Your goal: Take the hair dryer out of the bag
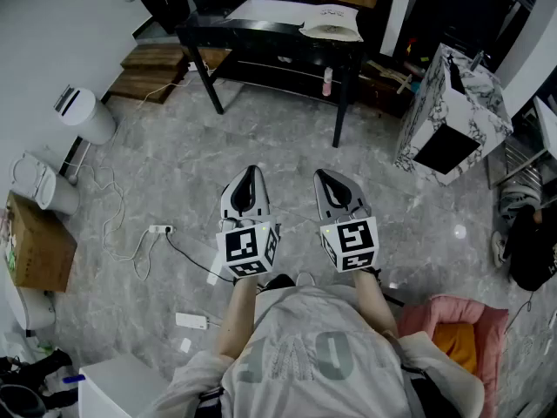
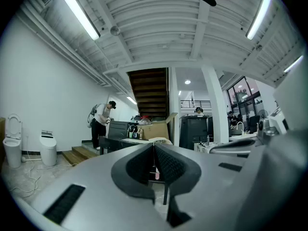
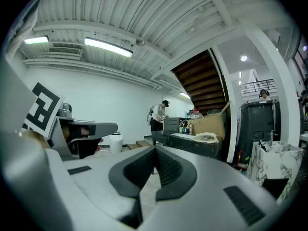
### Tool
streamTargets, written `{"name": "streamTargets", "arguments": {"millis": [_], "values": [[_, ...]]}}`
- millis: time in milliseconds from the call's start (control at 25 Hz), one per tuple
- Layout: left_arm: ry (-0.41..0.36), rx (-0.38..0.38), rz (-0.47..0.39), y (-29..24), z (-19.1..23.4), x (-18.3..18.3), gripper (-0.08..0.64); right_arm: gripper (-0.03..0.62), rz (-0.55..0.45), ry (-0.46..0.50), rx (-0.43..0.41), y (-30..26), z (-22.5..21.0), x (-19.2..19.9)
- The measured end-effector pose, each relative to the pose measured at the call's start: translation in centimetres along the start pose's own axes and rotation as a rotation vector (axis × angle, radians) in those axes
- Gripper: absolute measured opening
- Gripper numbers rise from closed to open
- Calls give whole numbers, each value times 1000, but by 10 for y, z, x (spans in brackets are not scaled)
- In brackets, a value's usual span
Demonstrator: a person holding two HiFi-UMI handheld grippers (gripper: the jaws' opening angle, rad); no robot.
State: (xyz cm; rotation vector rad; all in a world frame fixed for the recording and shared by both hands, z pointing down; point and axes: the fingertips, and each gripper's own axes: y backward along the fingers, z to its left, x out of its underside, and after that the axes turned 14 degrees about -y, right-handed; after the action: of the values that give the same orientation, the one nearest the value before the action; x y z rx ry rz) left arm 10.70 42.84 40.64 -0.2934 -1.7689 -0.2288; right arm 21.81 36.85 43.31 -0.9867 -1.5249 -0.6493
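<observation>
My left gripper (image 1: 251, 174) and right gripper (image 1: 324, 177) are held side by side at waist height over the grey marble floor, both shut with nothing between the jaws. In the left gripper view the left gripper (image 2: 154, 146) has its pads pressed together; the right gripper (image 3: 155, 151) looks the same in its own view. Ahead stands a black table (image 1: 261, 35) with a cream cloth bag (image 1: 331, 26) lying on top. A white marbled paper bag (image 1: 452, 116) stands on the floor at the right. No hair dryer shows in any view.
Two white toilets (image 1: 87, 116) and a cardboard box (image 1: 39, 242) sit at the left, with a power strip and cable (image 1: 159, 230) on the floor. A pink cushion (image 1: 457, 329) lies at the lower right. A person (image 2: 102, 119) stands at the table's far end, by wooden steps (image 1: 148, 68).
</observation>
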Motion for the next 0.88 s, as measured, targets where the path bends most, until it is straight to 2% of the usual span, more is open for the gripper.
{"name": "streamTargets", "arguments": {"millis": [400, 720, 880], "values": [[7, 8, 9, -18, 11, -1, 31, 29, -1, -47, -15, -23, 0, -5], [64, -15, 44, -39, 36, 24, 31, 29, 20, -143, -51, -52, -8, 9], [78, 16, 24, -80, 37, 30, 31, 29, -1, -107, -50, -76, -26, -1]]}}
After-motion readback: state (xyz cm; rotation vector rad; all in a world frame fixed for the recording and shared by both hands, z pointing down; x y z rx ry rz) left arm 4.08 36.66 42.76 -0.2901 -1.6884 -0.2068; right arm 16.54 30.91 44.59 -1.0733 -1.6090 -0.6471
